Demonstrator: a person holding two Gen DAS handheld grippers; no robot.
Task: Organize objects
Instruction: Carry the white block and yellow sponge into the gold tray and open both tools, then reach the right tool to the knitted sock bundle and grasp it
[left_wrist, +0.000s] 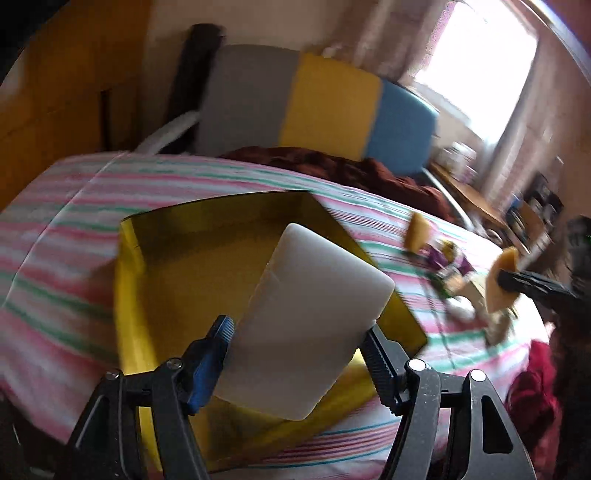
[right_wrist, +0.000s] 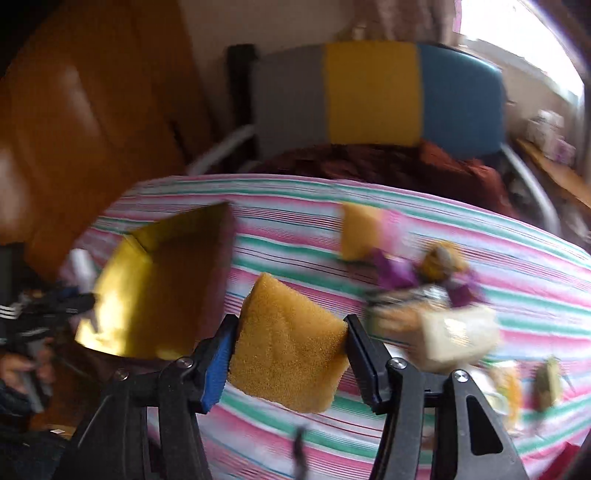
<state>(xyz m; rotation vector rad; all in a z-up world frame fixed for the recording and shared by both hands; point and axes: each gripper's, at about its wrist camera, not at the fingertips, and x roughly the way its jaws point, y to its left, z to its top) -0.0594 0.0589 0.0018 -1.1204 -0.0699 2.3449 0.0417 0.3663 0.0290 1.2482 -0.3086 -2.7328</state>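
Your left gripper (left_wrist: 299, 354) angles down over the gold box (left_wrist: 177, 266), jaws clamped on the white block (left_wrist: 310, 325), which hangs above the box's open inside. Your right gripper (right_wrist: 286, 343) tilts down just right of the box, jaws gripping the yellow sponge (right_wrist: 288, 343) clear of the striped sheet (right_wrist: 480, 236). Bare sheet lies between box and sponge. Right of the box, a second sponge (right_wrist: 356, 232) and blurred clutter (right_wrist: 424, 295) crowd the sheet.
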